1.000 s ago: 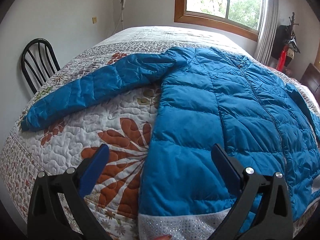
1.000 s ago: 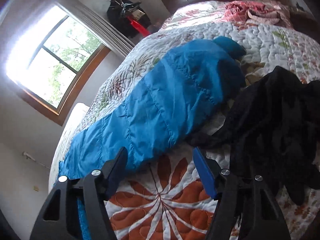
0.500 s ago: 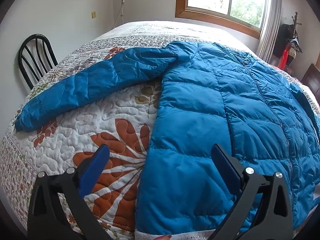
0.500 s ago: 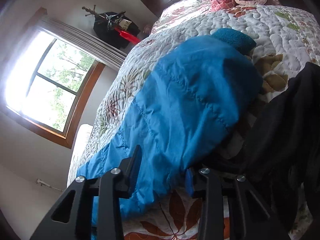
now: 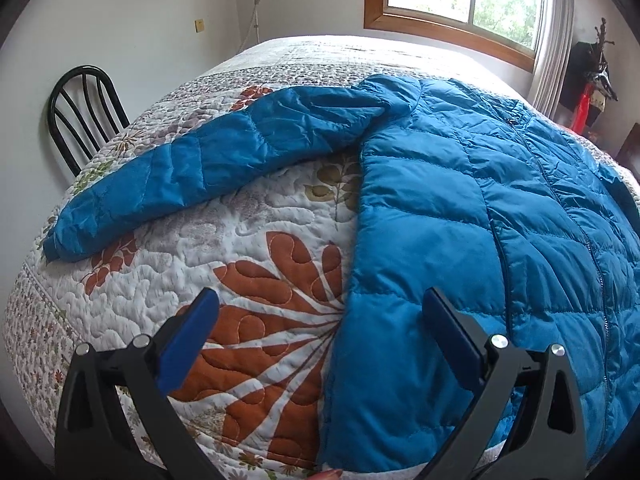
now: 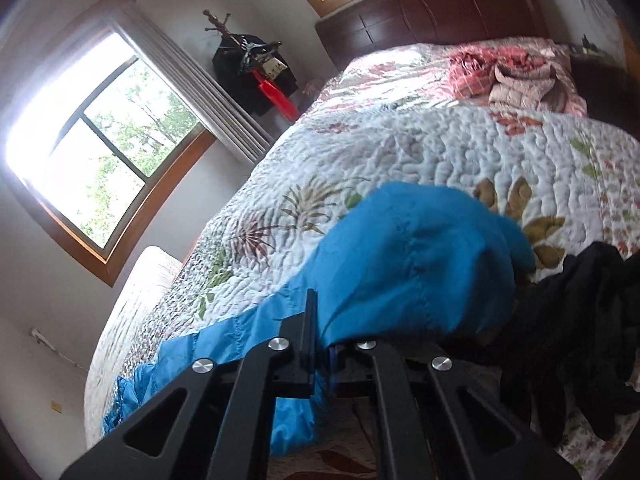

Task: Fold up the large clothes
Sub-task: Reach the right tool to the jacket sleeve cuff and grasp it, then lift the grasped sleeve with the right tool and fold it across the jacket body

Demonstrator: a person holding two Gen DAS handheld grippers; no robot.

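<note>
A blue quilted puffer jacket (image 5: 500,208) lies spread front-up on the flowered quilt of the bed (image 5: 248,240). Its left sleeve (image 5: 208,160) stretches out toward the bed's left edge. My left gripper (image 5: 320,320) is open and empty, hovering above the jacket's lower left side edge. In the right wrist view my right gripper (image 6: 324,344) is shut on the jacket's other sleeve (image 6: 412,268) and holds it lifted off the quilt (image 6: 400,152).
A black chair (image 5: 84,116) stands by the bed's left side. A pile of black clothing (image 6: 580,320) lies right of the held sleeve. Pink and red clothes (image 6: 516,76) lie by the wooden headboard (image 6: 432,12). A coat rack (image 6: 252,64) stands by the window.
My right gripper closed on the sleeve and lifted it. My left gripper moved slightly forward over the jacket's edge and stayed open.
</note>
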